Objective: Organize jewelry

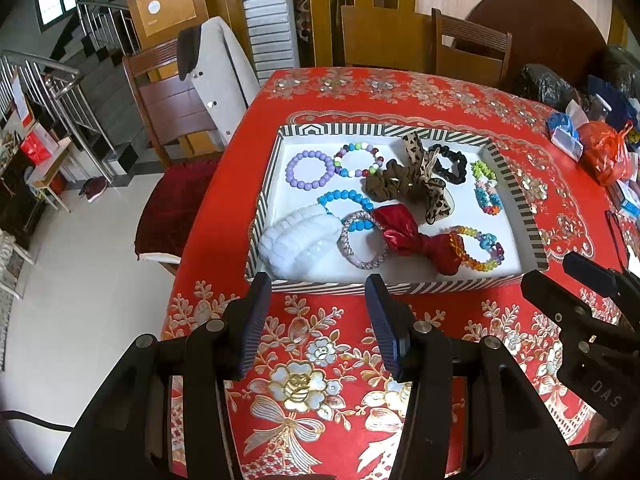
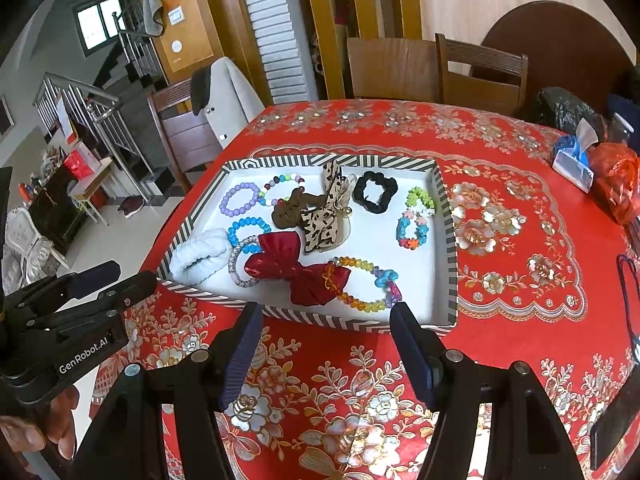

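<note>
Bracelets, scrunchies and bows lie jumbled, some overlapping, in a striped-rimmed shallow white cardboard tray point(image 1: 516, 184) on the red floral bench point(image 1: 320, 360), both grippers' jaws empty and apart.

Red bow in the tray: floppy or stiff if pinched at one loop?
The red bow looks like thin shiny fabric, so probably light and floppy. It overlaps the rainbow bead bracelet, so lifting it may drag that along.
</note>
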A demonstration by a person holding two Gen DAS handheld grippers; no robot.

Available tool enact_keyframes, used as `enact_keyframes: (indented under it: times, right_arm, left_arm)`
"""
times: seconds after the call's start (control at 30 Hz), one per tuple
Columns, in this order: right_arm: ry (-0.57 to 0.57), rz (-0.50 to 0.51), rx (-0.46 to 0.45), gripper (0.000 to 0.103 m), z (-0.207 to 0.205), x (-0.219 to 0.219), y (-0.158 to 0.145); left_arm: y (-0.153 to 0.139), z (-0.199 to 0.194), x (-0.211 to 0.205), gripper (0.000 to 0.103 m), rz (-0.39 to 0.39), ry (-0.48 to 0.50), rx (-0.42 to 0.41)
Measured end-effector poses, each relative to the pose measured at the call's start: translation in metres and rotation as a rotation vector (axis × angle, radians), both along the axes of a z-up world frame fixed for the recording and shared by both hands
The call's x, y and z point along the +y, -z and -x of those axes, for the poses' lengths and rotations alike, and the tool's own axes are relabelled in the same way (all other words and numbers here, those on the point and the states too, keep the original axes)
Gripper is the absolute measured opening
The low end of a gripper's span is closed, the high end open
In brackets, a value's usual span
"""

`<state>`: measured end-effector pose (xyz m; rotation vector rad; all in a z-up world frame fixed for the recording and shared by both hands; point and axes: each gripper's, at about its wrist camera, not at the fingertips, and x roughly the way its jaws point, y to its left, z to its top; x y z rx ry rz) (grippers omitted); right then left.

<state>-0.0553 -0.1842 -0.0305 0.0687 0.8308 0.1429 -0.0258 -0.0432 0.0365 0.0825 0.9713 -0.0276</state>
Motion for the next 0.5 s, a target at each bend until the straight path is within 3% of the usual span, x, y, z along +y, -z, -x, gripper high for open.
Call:
enact_keyframes:
  times: [0.5]
  right_arm:
    - [0.009,-0.007,-0.002,0.066,0.006,-0.007,0.000]
  left_arm:
    - [-0.001,0.004,0.000,0.048,-0.017,0.026,-0.022]
